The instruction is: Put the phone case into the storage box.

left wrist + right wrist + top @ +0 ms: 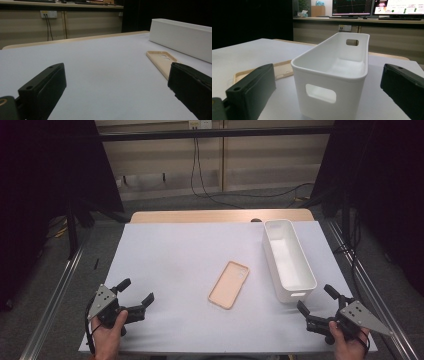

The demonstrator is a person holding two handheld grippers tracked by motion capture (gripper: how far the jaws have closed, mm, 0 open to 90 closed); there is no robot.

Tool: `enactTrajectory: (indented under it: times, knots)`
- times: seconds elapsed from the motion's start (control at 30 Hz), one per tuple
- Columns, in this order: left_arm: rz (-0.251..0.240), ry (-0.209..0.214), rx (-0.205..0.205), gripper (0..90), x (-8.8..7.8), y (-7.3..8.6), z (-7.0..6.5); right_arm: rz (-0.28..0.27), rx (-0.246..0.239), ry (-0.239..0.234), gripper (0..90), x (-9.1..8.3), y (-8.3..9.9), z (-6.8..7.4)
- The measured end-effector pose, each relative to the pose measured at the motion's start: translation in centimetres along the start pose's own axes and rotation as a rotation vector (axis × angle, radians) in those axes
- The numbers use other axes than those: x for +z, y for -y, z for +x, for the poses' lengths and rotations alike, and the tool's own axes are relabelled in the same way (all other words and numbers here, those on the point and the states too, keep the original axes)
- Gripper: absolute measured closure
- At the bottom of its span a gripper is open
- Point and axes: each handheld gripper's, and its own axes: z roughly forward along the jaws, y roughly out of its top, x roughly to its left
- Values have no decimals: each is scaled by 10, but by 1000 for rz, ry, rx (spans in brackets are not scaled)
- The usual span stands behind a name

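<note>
From the high view, nothing looks started. One tan phone case (229, 284) lies flat near the middle of the white table (170, 250), and one long white bin (289, 260) stands empty at about two o'clock from it, close by but apart. The left gripper (134, 295) rests at the table's seven o'clock corner with its jaws spread and nothing between them. The right gripper (316, 300) sits at the five o'clock corner, likewise released, just short of the bin's near end. Judging by this layout, the work is probably to put the case in the bin, and all of it remains: reach, grasp, lift, drop.

In the left gripper view, the case (162, 62) lies at about two o'clock beyond the right-hand jaw, untouched, with the bin's wall (182, 37) behind it.

In the right gripper view, the bin (332, 75) stands at twelve o'clock between the two wide jaws but clear of both, and the case (279, 70) peeks out at nine o'clock.

Count: one case, one bin, two grippers.
</note>
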Motion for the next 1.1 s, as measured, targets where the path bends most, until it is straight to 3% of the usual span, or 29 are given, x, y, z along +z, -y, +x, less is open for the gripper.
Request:
enactTrajectory:
  times: [0.67,0.87,1.1]
  knots:
    - [33,58,9,18,8,-4,-10,10,-10,1,0,-2,-1,3]
    - [47,129,-4,26,16,-5,-15,11,-7,-3,0,-1,0,3]
    - [47,155,-5,31,23,-8,-20,16,-10,-8,0,-1,0,3]
